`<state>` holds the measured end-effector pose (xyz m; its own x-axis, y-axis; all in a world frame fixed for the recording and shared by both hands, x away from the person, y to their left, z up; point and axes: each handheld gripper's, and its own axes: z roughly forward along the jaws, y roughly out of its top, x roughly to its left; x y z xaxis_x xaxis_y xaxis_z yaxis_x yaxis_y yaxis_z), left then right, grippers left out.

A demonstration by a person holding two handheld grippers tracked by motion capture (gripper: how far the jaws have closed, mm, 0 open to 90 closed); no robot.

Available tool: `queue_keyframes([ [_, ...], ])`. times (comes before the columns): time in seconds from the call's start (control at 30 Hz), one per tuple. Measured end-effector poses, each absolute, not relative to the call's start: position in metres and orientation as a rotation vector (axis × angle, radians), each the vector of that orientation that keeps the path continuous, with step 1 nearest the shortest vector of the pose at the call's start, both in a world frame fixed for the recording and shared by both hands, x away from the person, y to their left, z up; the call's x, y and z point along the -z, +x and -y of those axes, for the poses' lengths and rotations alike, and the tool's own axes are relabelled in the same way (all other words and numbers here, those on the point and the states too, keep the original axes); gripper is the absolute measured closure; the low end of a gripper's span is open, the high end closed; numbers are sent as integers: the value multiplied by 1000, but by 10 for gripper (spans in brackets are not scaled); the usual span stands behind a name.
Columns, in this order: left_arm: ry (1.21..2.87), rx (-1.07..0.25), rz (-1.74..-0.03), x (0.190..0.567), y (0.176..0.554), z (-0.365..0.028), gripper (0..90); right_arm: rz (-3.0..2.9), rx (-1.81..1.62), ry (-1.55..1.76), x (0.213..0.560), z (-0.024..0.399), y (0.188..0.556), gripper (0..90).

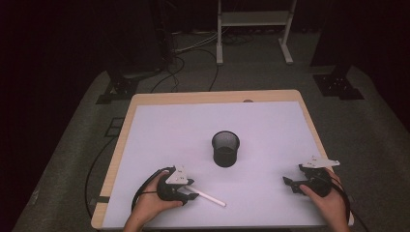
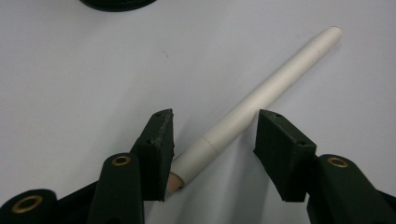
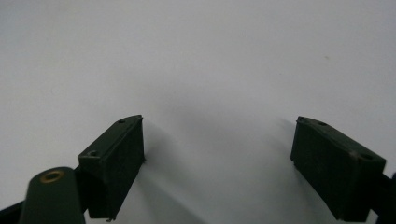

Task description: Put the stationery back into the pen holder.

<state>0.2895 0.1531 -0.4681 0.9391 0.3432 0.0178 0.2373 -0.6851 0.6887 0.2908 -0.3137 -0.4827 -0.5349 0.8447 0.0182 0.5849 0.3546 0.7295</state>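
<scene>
— Where is the pen?

— The white pen (image 2: 261,93) lies flat on the white sheet (image 1: 261,125) of the table (image 1: 145,99), and my left tool (image 2: 212,142) straddles it, jaws apart, 1 jaw touching its near end.

— Gripped?

— No, the other jaw stands clear of it.

— And your right tool (image 3: 217,154)?

— Spread wide over bare sheet, well apart from the pen. The black mesh cup (image 1: 226,148) stands upright between my 2 hands, farther out.
</scene>
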Motion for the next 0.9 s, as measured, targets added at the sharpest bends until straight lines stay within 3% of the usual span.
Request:
queue_keyframes([
  [0.53, 2359, -185, -429, 466, 288, -156, 715, -2261, -996, 1259, 483, 314, 291, 160],
  [0.9, 2323, -170, -531, 467, 287, -157, 783, -2262, -1001, 1262, 483, 314, 291, 158],
])
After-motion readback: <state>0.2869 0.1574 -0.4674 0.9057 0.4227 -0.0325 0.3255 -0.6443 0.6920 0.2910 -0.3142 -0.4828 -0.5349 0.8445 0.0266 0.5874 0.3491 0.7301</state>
